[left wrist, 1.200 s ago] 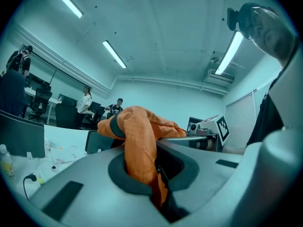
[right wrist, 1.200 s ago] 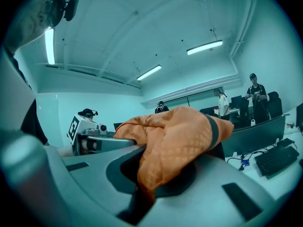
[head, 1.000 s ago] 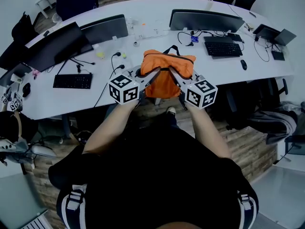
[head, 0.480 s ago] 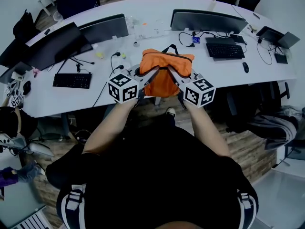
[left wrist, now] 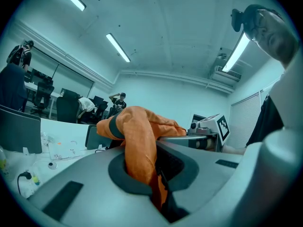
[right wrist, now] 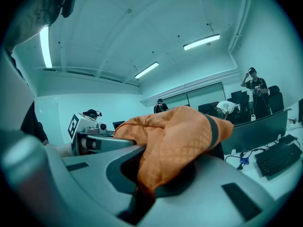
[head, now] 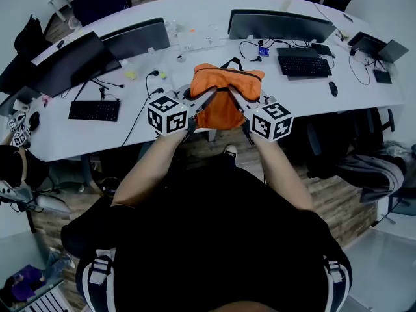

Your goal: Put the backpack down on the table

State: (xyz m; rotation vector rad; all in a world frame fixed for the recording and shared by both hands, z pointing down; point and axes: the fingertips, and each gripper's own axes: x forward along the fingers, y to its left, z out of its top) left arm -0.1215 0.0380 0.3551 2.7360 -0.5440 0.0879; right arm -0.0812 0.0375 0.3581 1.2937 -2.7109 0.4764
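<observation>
An orange backpack [head: 224,96] with black trim hangs between my two grippers, above the near edge of the long white table [head: 162,119]. My left gripper [head: 203,103] is shut on the bag's left side; orange fabric [left wrist: 139,145] bunches out between its jaws in the left gripper view. My right gripper [head: 239,103] is shut on the bag's right side, with cloth [right wrist: 175,141] draped over its jaws in the right gripper view. Each gripper view shows the other gripper's marker cube beyond the bag. The bag's lower part hangs down in front of the table edge.
On the table stand several dark monitors [head: 279,26], a keyboard [head: 94,110] at left, another keyboard [head: 303,65] and a mouse [head: 333,89] at right, plus cables and small items [head: 162,75] behind the bag. Other people stand far back in the room [right wrist: 255,91].
Both grippers and the backpack have shifted a little farther up the head view, toward the table, keeping their hold.
</observation>
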